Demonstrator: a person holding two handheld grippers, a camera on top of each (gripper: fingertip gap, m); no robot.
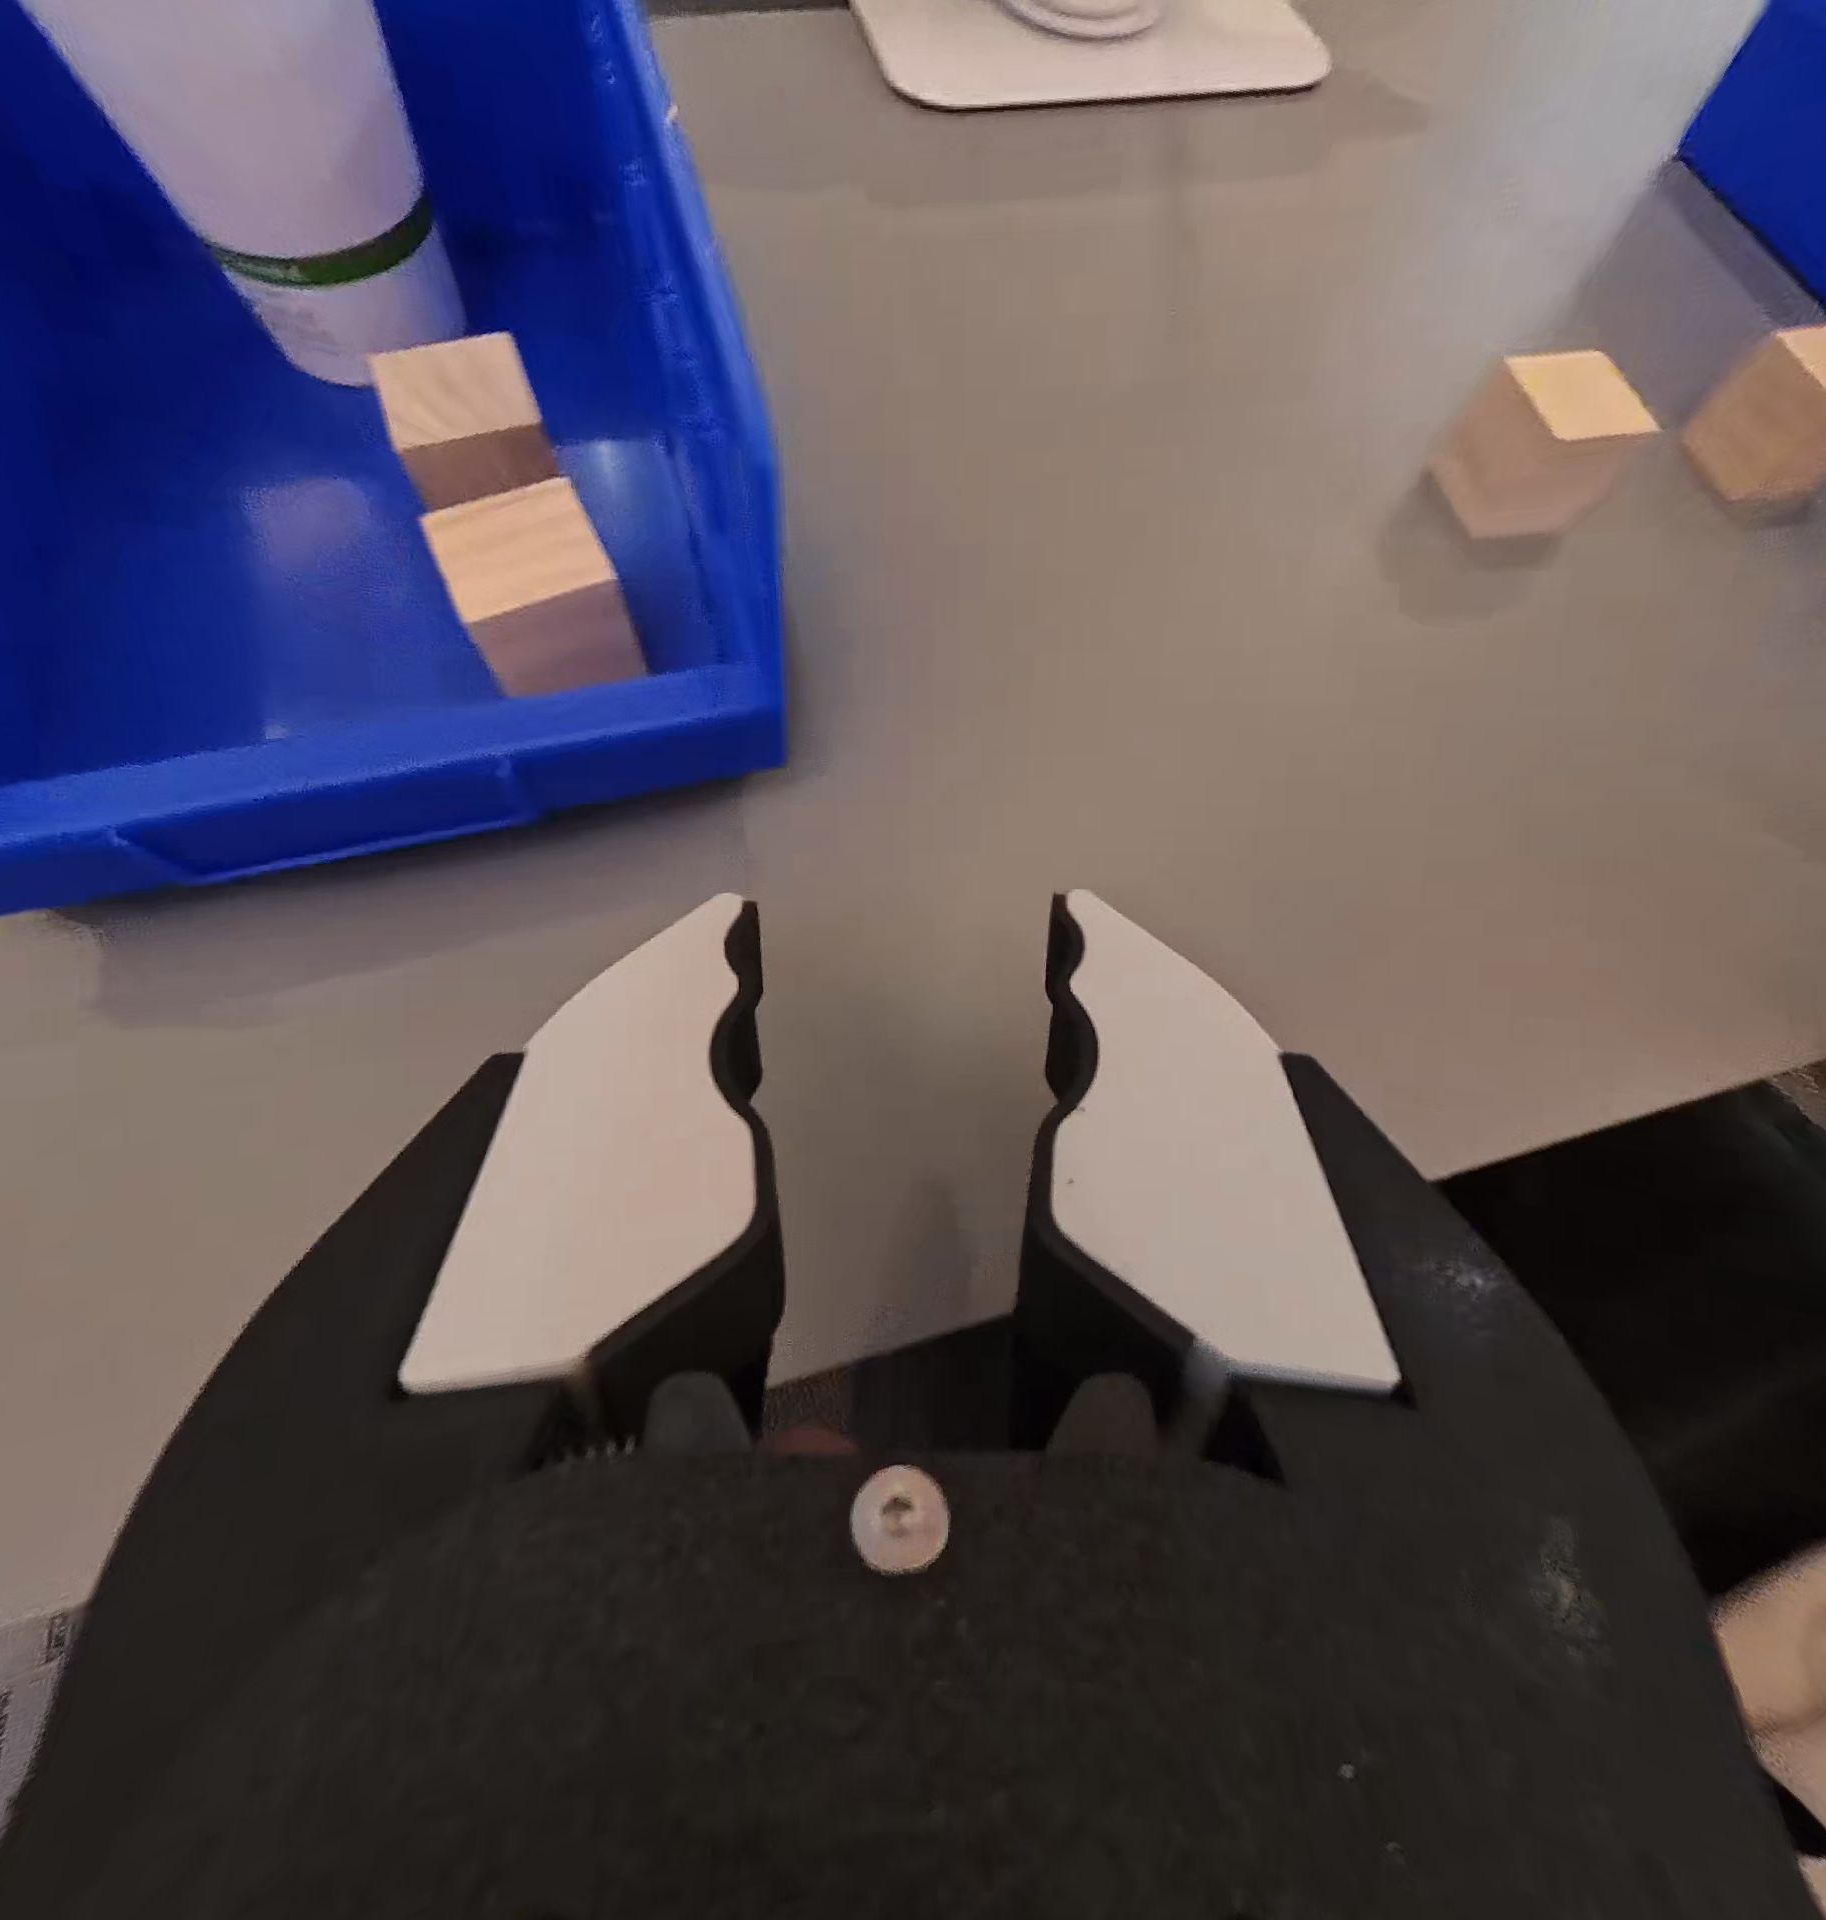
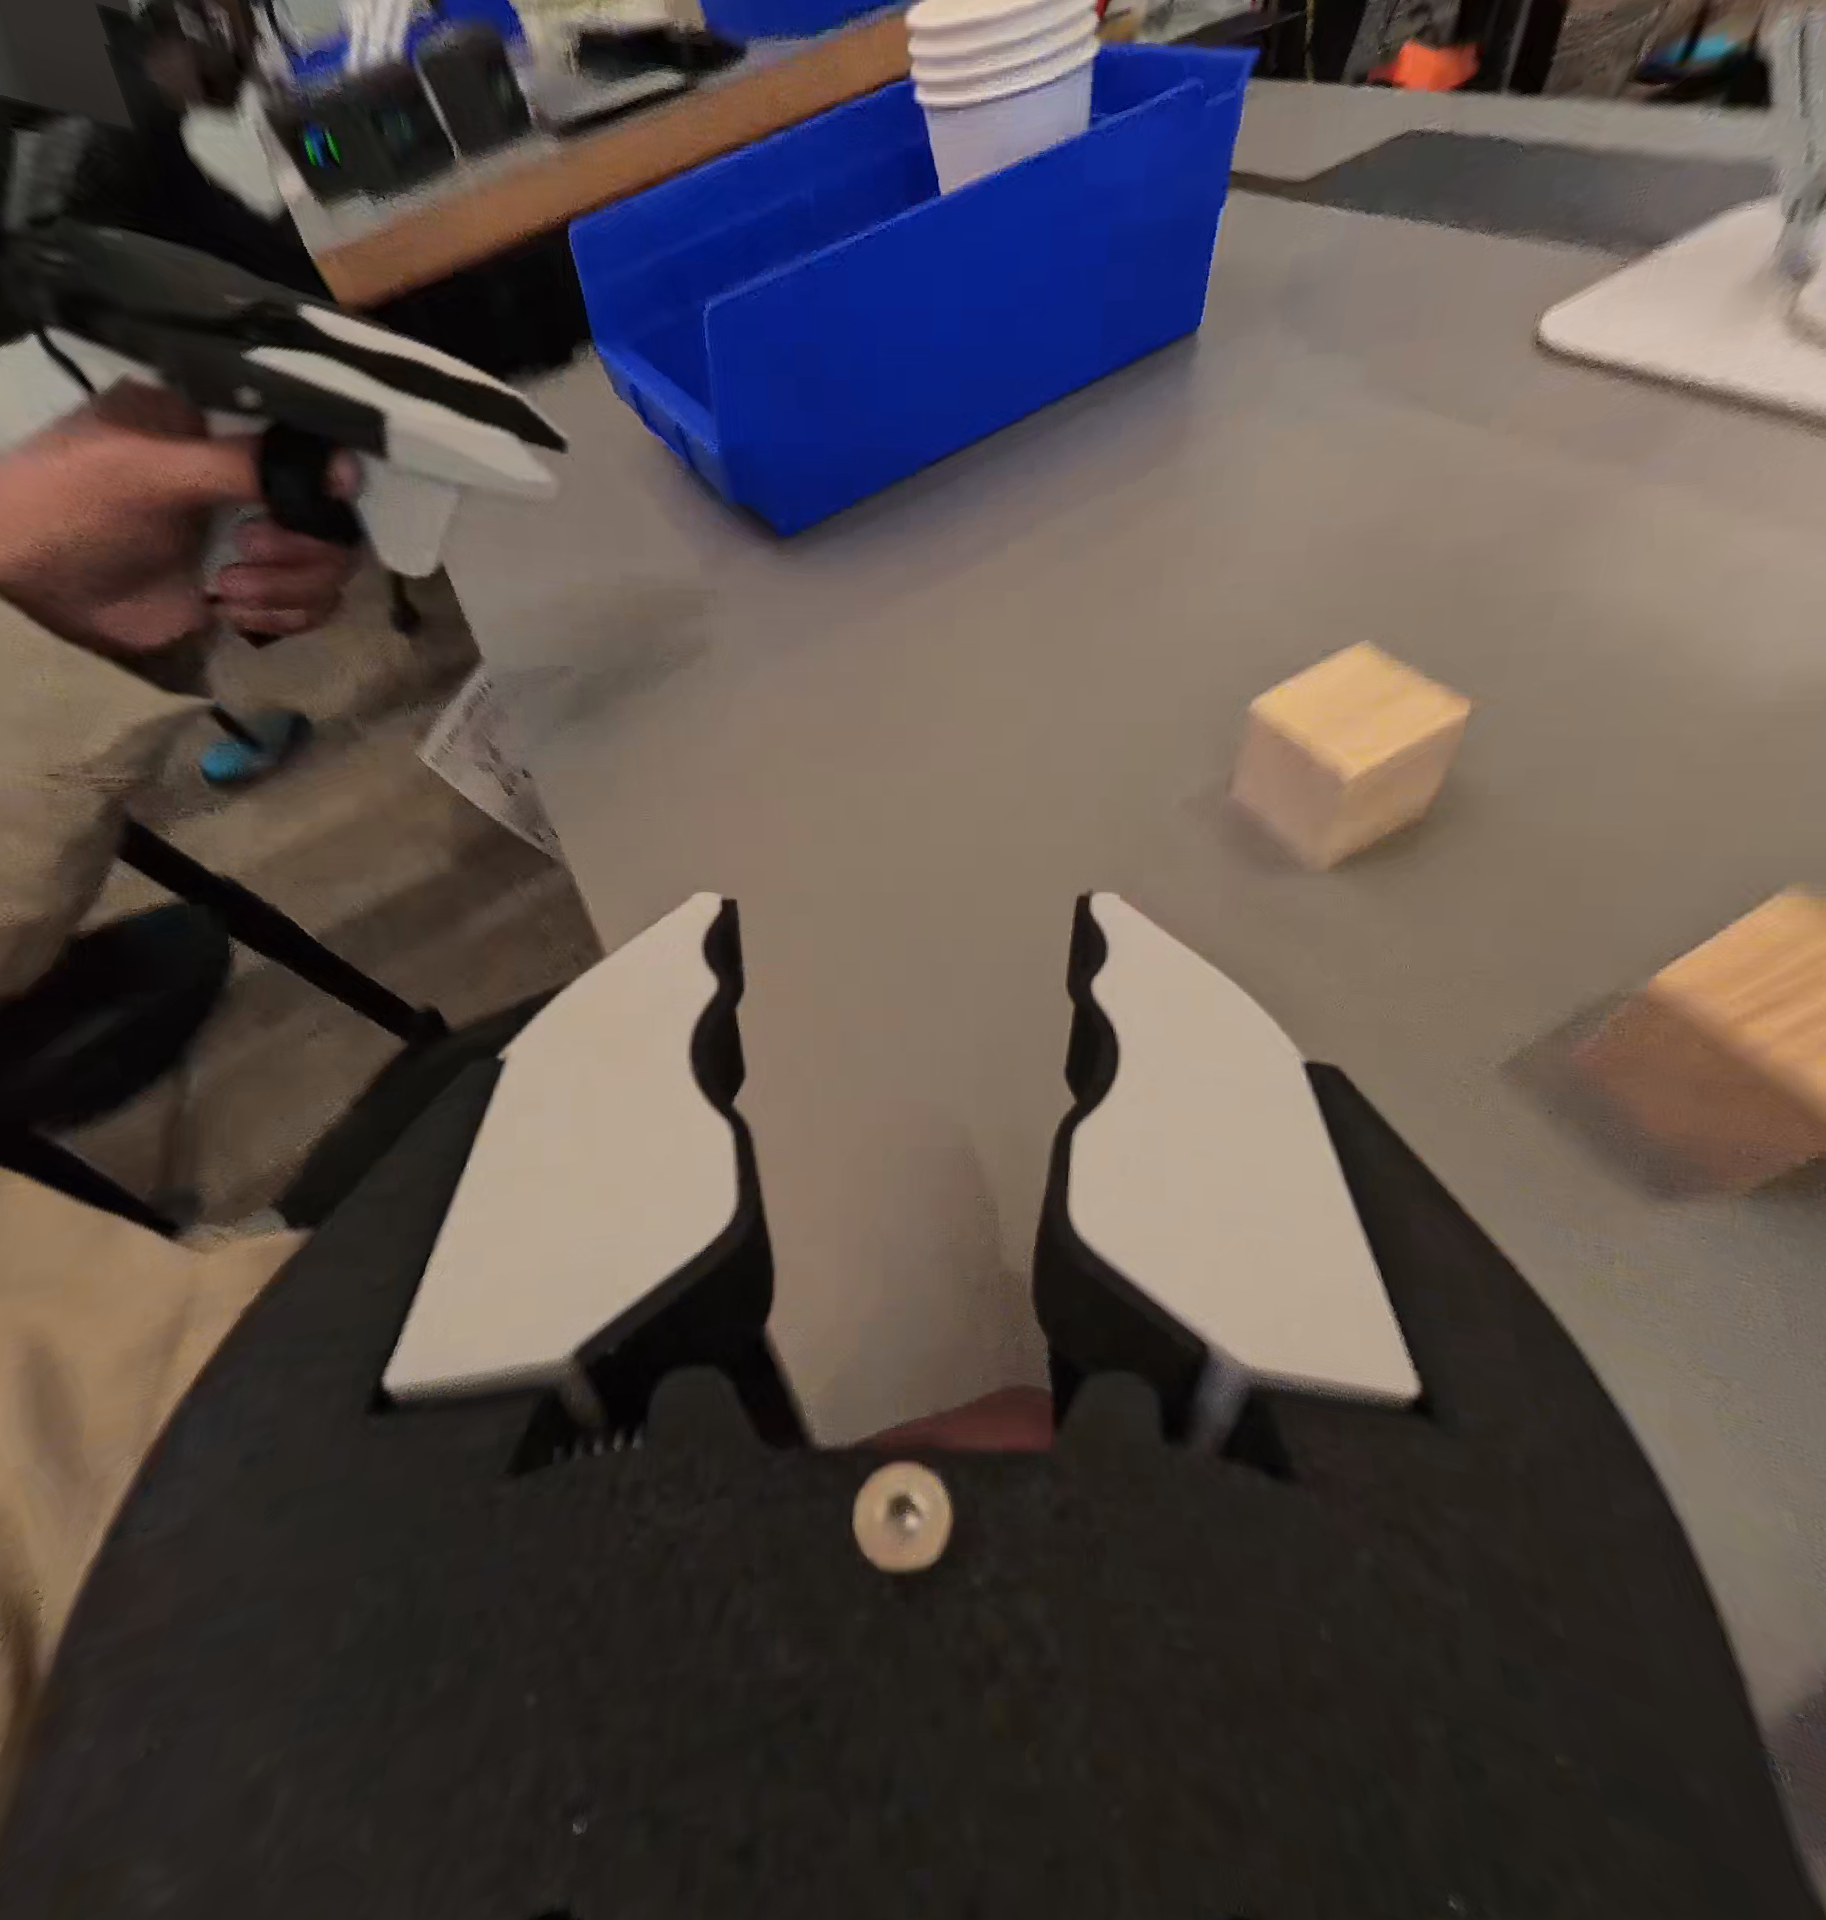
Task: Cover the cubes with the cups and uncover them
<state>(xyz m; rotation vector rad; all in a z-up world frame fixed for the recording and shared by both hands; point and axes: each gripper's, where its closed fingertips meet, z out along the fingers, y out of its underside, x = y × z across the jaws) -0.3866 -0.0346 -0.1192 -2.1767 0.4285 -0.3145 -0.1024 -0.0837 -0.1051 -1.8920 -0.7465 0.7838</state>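
Two wooden cubes lie on the grey table to the right of my right gripper, which is open and empty. They also show far right in the left wrist view. A stack of white paper cups stands in a blue bin; the stack shows in the left wrist view beside two more cubes in the bin. My left gripper is open and empty, over the table near the bin's front right corner.
A white flat base stands at the table's far side, also in the right wrist view. A second blue bin is at the far right. The table's near edge runs below the left gripper. The left gripper and the hand holding it show at left in the right wrist view.
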